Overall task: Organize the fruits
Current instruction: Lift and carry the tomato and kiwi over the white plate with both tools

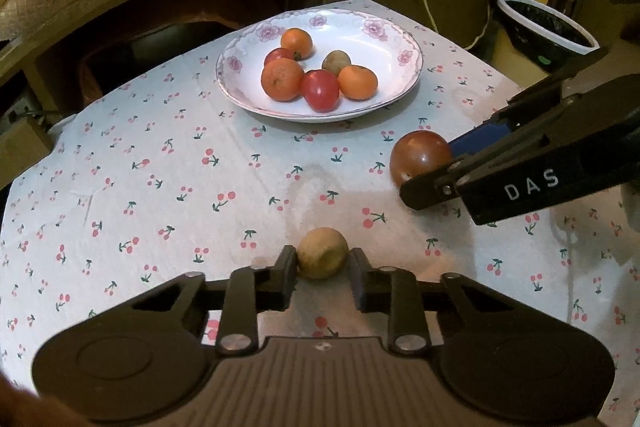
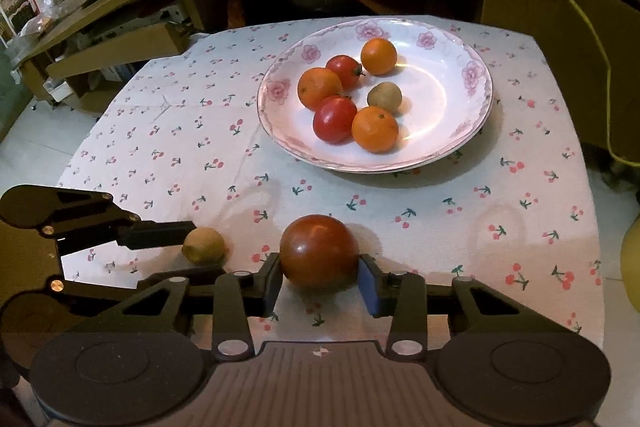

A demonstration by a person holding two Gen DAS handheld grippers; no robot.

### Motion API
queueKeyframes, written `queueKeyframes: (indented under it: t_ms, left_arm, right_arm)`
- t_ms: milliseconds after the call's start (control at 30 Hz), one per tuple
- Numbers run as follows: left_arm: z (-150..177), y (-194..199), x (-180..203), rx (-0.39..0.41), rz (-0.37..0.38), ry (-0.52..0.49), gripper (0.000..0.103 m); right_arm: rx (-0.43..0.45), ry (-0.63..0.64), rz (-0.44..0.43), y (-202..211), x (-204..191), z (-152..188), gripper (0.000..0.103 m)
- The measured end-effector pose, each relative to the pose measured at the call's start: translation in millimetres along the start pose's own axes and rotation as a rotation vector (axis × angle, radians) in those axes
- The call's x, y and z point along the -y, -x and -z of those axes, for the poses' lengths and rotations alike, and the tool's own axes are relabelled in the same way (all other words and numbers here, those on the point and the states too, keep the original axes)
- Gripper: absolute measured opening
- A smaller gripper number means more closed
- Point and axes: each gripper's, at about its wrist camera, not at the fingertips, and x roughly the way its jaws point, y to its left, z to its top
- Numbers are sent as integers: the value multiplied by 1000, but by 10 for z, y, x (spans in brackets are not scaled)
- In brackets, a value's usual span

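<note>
Two grippers each bracketed a fruit at lower frame: left gripper (image 1: 323,269) around kiwi (image 1: 322,258), right gripper (image 2: 320,281) around tomato (image 2: 319,251), grip unconfirmed. Next, probably, clamp and carry to plate (image 2: 460,143).

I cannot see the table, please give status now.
Left gripper around small brown-green round fruit, right gripper around big dark red tomato. Flowered white plate ahead, path clear.

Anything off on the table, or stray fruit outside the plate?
Two stragglers on the cloth: a brown fruit between the left gripper fingers, and a dark red tomato between the right gripper fingers. The other six sit on the floral plate. Faint stain rings mark the tablecloth. No spills or damage.
</note>
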Motion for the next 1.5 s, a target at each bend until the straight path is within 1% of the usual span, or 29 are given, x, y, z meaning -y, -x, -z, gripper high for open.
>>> queueKeyframes:
  t_ms: [200,500,800,1133,1500]
  left_arm:
    - [-27,31,-9,10,2,7,33]
    - [-160,100,-22,50,-6,26,33]
    - [-368,128,-4,93,-16,38,33]
    - [-604,100,27,127,-37,44,33]
    - [-817,-62,-102,143,-76,67,33]
  right_arm:
    - [1,13,7,20,-25,4,40]
    - [34,12,-1,132,-32,-39,40]
    - [63,-1,-3,207,-5,-87,40]
    - [120,-39,24,312,142,-185,40]
    - [165,-79,63,234,235,-363,41]
